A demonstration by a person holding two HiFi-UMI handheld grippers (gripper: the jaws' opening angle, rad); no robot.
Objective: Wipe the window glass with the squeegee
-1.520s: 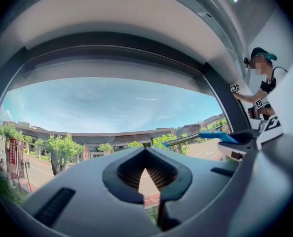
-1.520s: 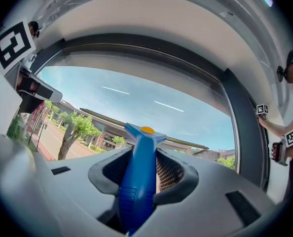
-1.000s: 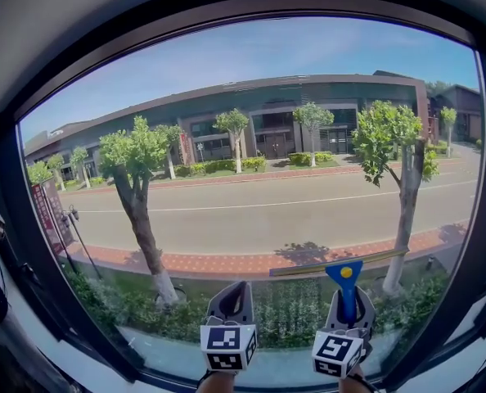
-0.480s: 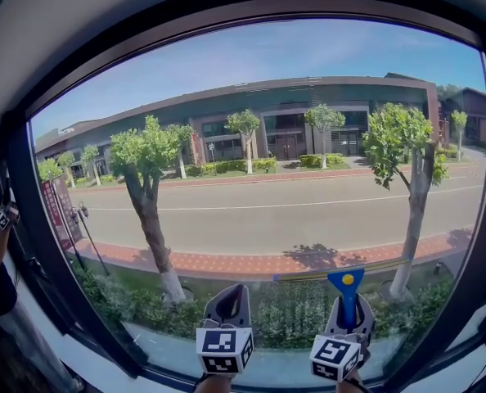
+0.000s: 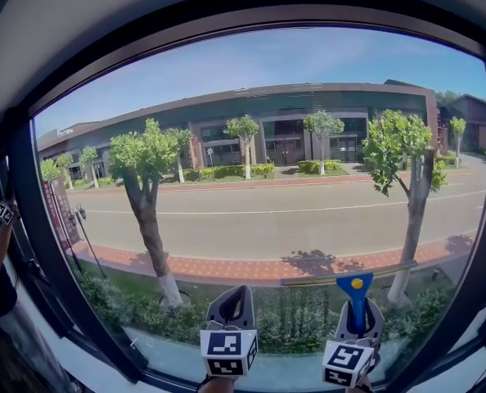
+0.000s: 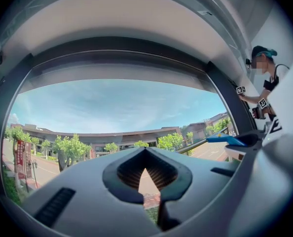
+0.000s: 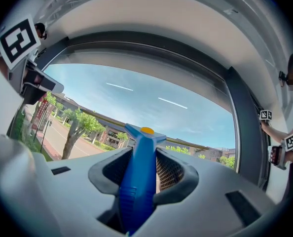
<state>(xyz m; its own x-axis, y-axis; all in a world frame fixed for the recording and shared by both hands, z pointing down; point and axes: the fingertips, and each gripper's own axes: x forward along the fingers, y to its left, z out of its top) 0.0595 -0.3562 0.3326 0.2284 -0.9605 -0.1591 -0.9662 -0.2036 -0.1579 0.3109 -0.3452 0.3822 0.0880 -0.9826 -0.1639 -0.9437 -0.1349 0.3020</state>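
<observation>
**Sunlit street fills a wide pane, squeegee held low at right**

Beyond the window glass [image 5: 267,137], a road, trees and a long low building lie under a clear sky. The pane is broad and open above. A dark frame [image 5: 18,244] hems it at both sides and along the bottom.

Low at the right, the right tongs [image 5: 357,311] are clamped on the blue handle of the squeegee [image 5: 356,289] (a yellow dot marks its head). Its brass-coloured blade lies slightly tilted at the glass, right end higher, near the right frame post.

Just beside them, the left tongs [image 5: 231,305] are closed with nothing between.

Outside, a red sign [image 5: 59,211] stands by the pavement, its print too small to read.
</observation>
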